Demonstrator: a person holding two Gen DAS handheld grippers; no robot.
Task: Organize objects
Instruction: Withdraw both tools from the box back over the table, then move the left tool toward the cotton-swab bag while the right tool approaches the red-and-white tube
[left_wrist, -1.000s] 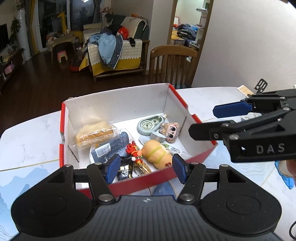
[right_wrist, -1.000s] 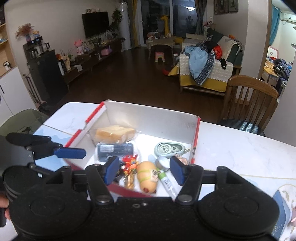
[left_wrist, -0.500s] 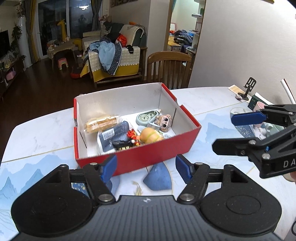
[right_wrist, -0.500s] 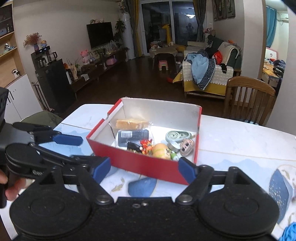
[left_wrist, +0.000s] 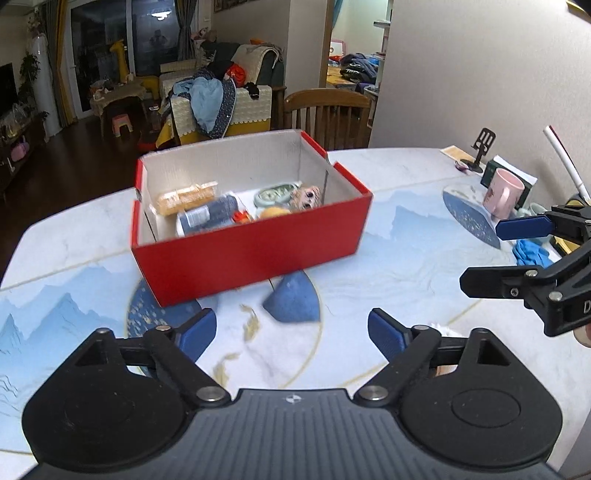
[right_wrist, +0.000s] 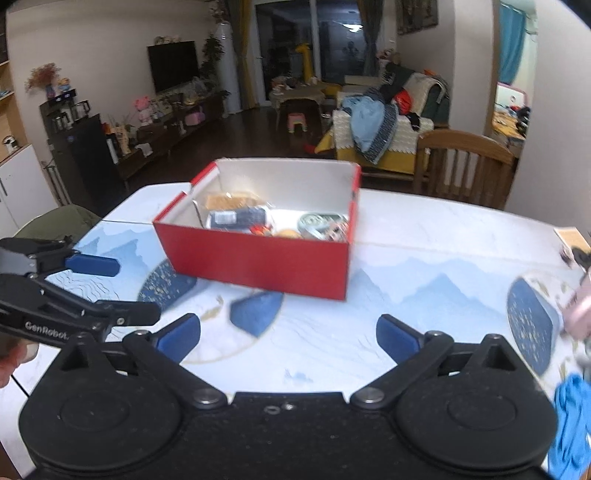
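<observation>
A red cardboard box (left_wrist: 251, 254) (right_wrist: 258, 258) stands open-topped on the marble-print table (left_wrist: 406, 258). It holds a wrapped bread packet (left_wrist: 186, 197), a blue-grey packet (left_wrist: 208, 216), a green round device (left_wrist: 275, 194), a doll head (left_wrist: 306, 197) and other small toys. My left gripper (left_wrist: 291, 332) (right_wrist: 122, 291) hangs over the table in front of the box, its jaws opening with nothing between them. My right gripper (right_wrist: 289, 338) (left_wrist: 495, 254) is to the right of it, also short of the box, jaws opening wide and empty.
A pink mug (left_wrist: 502, 194), a blue cloth (left_wrist: 532, 251) (right_wrist: 572, 417), a black phone stand (left_wrist: 484, 147) and a white stick (left_wrist: 565, 162) crowd the table's right end. A wooden chair (left_wrist: 328, 114) (right_wrist: 465, 166) stands behind the table. The table's left edge drops to dark floor.
Both grippers have drawn back from above the box to the table in front of it. Their jaws have spread wider. The objects in the box have not moved.
</observation>
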